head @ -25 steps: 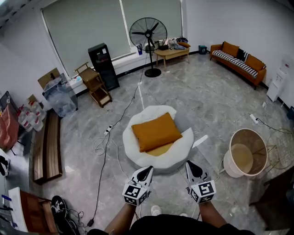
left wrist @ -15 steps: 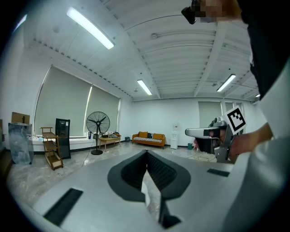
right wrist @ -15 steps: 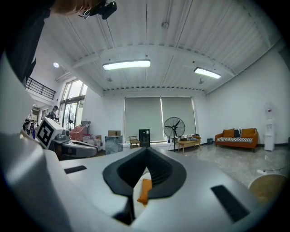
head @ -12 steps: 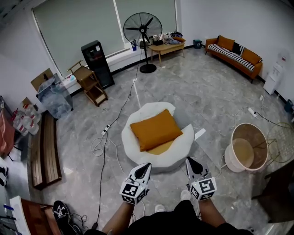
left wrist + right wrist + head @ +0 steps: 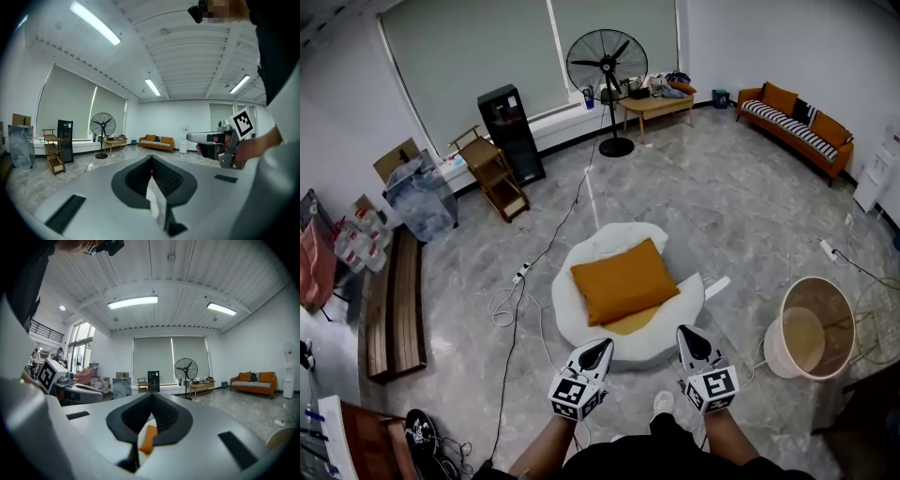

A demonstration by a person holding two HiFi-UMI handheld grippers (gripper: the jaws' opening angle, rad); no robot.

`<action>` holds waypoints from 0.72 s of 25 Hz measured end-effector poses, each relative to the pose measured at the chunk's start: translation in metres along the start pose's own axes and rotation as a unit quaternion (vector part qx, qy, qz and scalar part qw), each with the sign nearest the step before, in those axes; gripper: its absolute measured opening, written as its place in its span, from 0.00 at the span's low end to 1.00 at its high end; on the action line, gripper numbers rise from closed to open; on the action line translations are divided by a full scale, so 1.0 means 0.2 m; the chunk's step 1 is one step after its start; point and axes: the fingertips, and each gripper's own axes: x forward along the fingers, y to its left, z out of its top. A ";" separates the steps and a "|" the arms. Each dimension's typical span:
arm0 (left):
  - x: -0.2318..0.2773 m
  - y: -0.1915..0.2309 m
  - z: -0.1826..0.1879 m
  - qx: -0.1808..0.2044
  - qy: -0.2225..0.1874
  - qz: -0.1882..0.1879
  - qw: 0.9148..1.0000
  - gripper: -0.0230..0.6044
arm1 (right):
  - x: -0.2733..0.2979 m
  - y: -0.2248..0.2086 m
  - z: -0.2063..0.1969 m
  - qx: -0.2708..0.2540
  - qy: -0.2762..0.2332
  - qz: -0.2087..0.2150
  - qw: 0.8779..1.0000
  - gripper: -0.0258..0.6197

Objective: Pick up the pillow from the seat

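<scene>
Holding left gripper (image 5: 603, 347) and right gripper (image 5: 685, 333) near the seat (image 5: 581, 253), jaws together, empty, I see the pillow (image 5: 623, 281) on it.

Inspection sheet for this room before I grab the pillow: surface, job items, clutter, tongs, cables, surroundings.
Surface: glossy grey tiled floor.
Job's things: orange pillow lies on the white round seat, untouched.
Clutter: round beige tub right of the seat; wooden bench far left.
Tongs: left tongs and right tongs are both shut and empty, held just short of the seat.
Cables: power strip and looped white cable lie on the floor left of the seat.
Surroundings: standing fan, sofa, black cabinet.
</scene>
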 end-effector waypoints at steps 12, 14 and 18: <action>0.52 0.06 0.14 0.035 0.007 0.040 0.999 0.05 | 0.38 -0.49 0.08 -0.019 0.001 0.048 0.999 0.05; 0.57 0.08 0.14 0.029 0.008 0.051 0.998 0.05 | 0.42 -0.53 0.08 -0.018 0.003 0.062 0.998 0.05; 0.63 0.05 0.14 0.025 0.012 0.059 0.998 0.05 | 0.46 -0.55 0.02 -0.017 0.015 0.086 0.996 0.05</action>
